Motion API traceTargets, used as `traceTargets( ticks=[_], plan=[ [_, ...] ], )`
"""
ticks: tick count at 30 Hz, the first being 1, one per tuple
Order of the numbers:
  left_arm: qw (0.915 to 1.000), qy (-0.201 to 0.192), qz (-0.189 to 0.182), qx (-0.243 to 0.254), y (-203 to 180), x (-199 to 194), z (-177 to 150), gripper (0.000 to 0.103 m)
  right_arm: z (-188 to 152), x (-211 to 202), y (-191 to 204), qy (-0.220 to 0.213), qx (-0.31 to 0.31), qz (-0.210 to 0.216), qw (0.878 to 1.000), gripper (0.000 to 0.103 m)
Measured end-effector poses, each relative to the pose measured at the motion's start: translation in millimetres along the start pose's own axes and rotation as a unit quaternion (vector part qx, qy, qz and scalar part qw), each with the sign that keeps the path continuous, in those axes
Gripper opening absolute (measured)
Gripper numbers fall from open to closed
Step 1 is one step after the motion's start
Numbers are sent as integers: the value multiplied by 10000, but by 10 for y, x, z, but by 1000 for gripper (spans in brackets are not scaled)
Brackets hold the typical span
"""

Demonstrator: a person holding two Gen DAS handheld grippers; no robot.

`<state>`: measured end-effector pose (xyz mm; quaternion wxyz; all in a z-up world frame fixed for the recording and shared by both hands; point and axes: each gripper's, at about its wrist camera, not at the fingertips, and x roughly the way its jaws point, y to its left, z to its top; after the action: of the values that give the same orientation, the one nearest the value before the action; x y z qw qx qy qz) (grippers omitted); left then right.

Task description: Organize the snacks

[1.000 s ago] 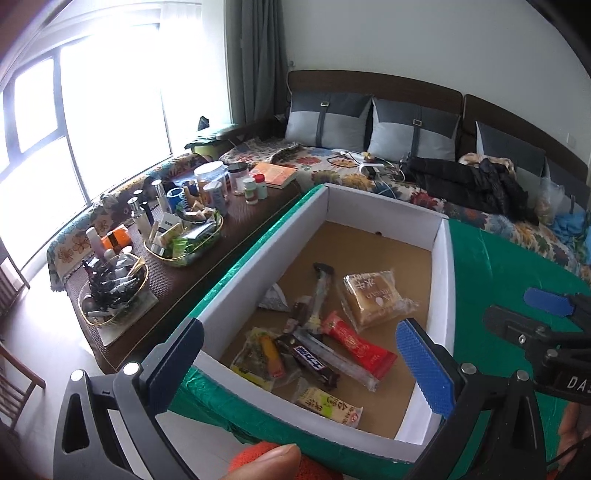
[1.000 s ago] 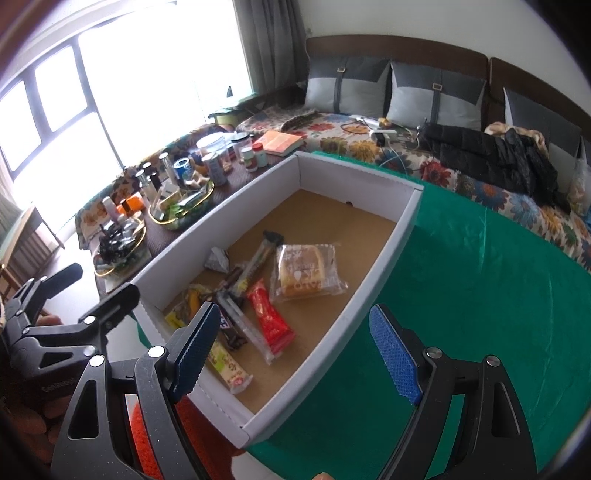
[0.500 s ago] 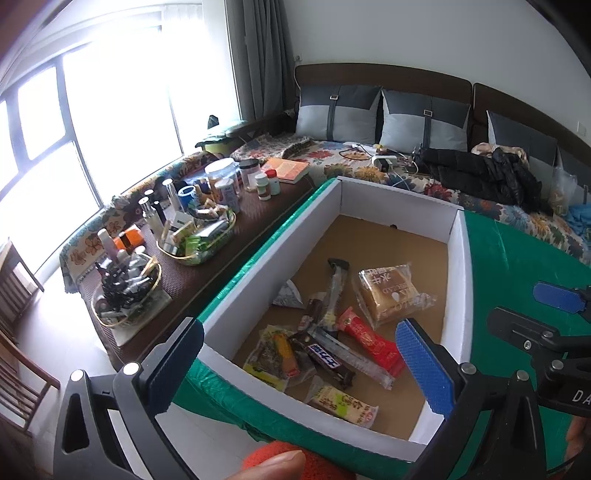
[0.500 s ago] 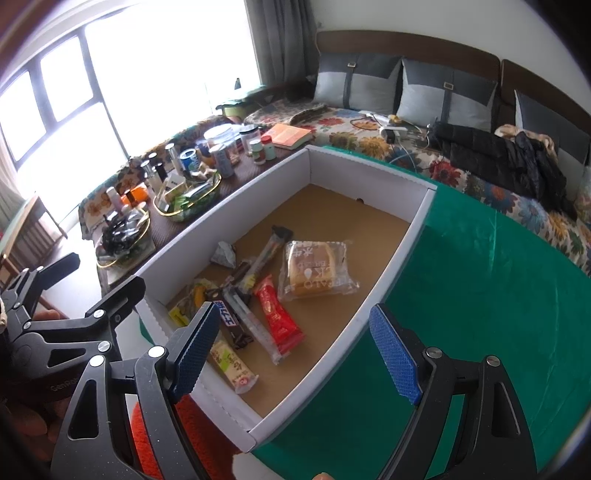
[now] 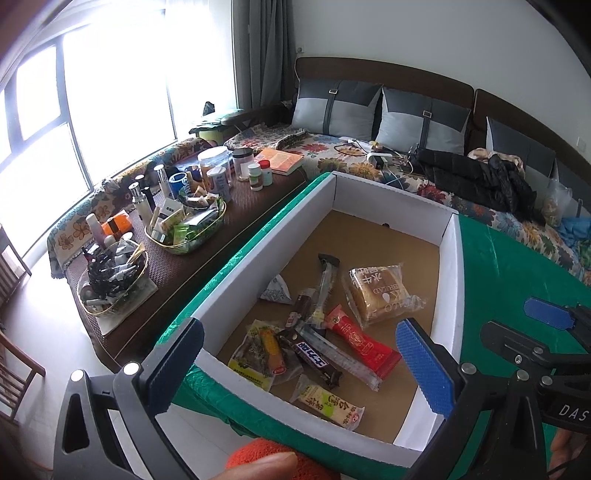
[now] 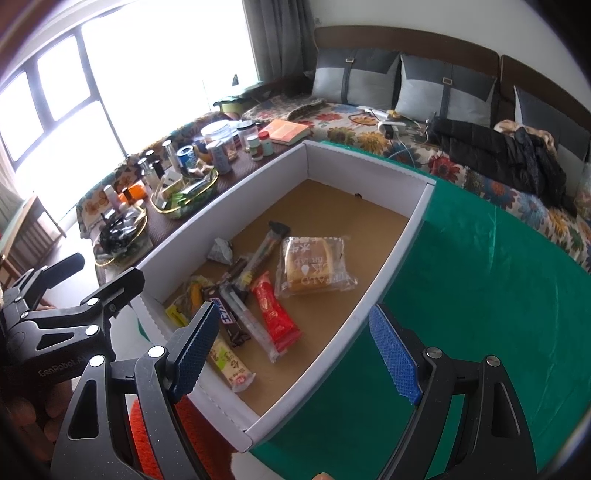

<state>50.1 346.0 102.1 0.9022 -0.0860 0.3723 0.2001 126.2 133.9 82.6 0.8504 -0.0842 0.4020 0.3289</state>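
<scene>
Both the left gripper (image 5: 301,365) and right gripper (image 6: 303,352) hover with jaws spread wide, grasping nothing, above the near end of a white cardboard box (image 5: 448,280) on green cloth (image 6: 480,295). Inside lie one bagged bread (image 5: 380,295), one red stick pack (image 5: 360,339), one dark chocolate bar (image 5: 314,358), one pale-green bar (image 5: 328,404) and several other wrappers. On the side table (image 5: 221,243) stand two wire baskets (image 5: 188,229) of small items.

- Bright daylight floods through large windows (image 5: 74,110) on the left
- Grey curtain (image 5: 264,51) hangs against a white wall (image 5: 406,33)
- Floral-covered sofa (image 5: 461,199) with grey cushions (image 5: 336,107)
- Cluttered brown side table (image 5: 207,258)
</scene>
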Motion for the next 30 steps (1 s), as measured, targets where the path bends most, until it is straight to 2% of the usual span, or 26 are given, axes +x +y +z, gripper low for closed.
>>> traceTargets(
  ticks=[6,13,30],
  plan=[
    [9997,21,184,148,-31,49,-15,103,-2,35,-13,46,46,6,10000,86],
    [10000,49,79,-3,28,89,16,103,32,69,-7,76,21,-9,10000,86],
    [9999,65,74,-24,86,143,55,103,32,216,89,337,-122,-47,9993,86]
  ],
)
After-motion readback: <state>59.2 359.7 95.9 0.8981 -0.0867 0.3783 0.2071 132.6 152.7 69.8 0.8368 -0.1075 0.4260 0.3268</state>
